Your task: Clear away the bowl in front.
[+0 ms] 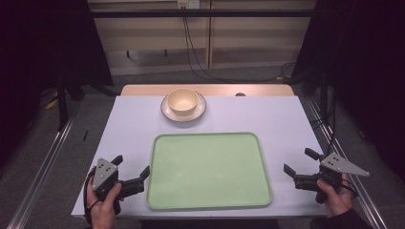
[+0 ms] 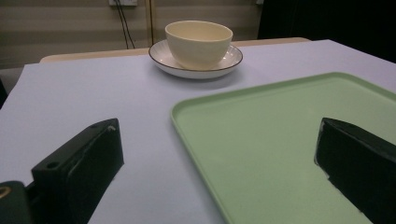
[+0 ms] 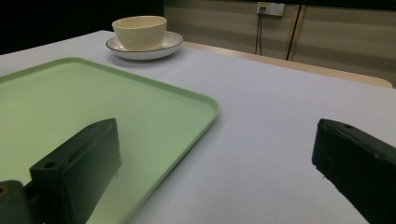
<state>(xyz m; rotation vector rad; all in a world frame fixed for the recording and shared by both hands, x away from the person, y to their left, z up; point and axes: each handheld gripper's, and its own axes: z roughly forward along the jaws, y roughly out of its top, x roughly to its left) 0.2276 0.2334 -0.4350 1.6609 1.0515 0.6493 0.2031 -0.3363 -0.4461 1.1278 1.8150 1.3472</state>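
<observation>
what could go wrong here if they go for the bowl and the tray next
The bowl sits loose on a saucer, so lifting or nudging either could tip or slide the bowl. The green tray has a low rim close beside the open left hand-held gripper; a jaw could catch it and push the tray across the table.
</observation>
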